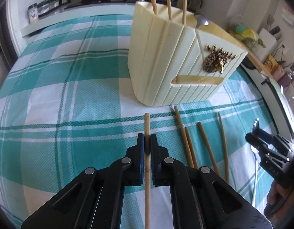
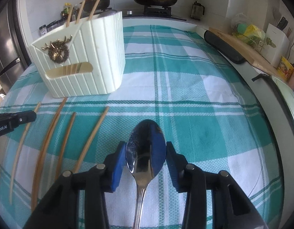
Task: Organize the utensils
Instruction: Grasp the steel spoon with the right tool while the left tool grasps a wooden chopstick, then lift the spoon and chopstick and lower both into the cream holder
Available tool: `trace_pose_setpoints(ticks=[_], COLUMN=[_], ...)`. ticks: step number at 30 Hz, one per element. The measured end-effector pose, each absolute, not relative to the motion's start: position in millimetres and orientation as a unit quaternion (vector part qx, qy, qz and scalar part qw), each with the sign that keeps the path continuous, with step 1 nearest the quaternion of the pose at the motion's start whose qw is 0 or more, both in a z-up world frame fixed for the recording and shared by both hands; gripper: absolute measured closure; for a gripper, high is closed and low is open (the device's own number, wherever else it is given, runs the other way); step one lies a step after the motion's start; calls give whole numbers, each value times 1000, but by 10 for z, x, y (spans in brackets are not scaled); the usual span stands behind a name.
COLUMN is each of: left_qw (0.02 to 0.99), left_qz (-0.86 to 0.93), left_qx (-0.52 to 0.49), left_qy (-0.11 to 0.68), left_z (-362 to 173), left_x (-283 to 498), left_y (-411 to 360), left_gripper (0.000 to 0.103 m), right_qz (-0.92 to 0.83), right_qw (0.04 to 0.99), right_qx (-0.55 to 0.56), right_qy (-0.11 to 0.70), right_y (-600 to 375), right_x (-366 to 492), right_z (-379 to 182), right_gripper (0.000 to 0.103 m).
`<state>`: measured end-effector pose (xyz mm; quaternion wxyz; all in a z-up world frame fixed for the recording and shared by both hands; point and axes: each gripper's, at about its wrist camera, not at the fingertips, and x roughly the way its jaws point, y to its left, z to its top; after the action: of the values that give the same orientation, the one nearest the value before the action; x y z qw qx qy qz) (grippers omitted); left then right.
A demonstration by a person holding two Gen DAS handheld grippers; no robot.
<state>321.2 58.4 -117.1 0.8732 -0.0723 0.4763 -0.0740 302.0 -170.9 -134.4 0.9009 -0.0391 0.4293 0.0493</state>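
Utensils counted: eight chopsticks and two spoons. One chopstick (image 1: 147, 133) is pinched between the pressed-together pads of the left gripper (image 1: 147, 143), its tip pointing toward the holder (image 1: 166, 61); whether it is off the cloth cannot be told. Four loose chopsticks (image 1: 204, 143) lie on the checked cloth (image 1: 70, 95) just right of that gripper, in front of the holder, roughly parallel and fanned. Three chopsticks (image 1: 168, 2) stand tilted in the holder's top slots. A second spoon's bowl (image 1: 202, 22) shows at the holder's top, beside them.

The other spoon (image 2: 145, 148) sits bowl-forward between the blue pads of the right gripper (image 2: 146, 152); the jaws stand part-way apart, both pads meeting the bowl's edges, the handle running back beneath the gripper.

The holder, cream and ribbed with a gold deer emblem (image 2: 57, 50), stands upright on the cloth.

Both grippers point steeply down at the cloth, the left near the holder's front, the right well to its right. Part of a hand (image 1: 278, 194) grips the right tool.
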Motion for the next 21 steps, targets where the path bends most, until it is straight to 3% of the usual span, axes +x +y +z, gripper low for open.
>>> trace_pose_setpoints(ticks=[11,21], left_qw=[916,937], left_qz=[-91,-94], left_qx=[-99,-102], left_qy=[378,322], left_z=[-334,32], left_x=[2686,2244], left_y=[756,805], left_gripper=[99,100], right_qz=[114,139], right_qw=[928,940], right_qx=[-17,-10], right_qy=[354,310], right_y=[-1750,-1771], right_x=[2522,2091], right_z=[-719,-448], right_gripper=[61,61])
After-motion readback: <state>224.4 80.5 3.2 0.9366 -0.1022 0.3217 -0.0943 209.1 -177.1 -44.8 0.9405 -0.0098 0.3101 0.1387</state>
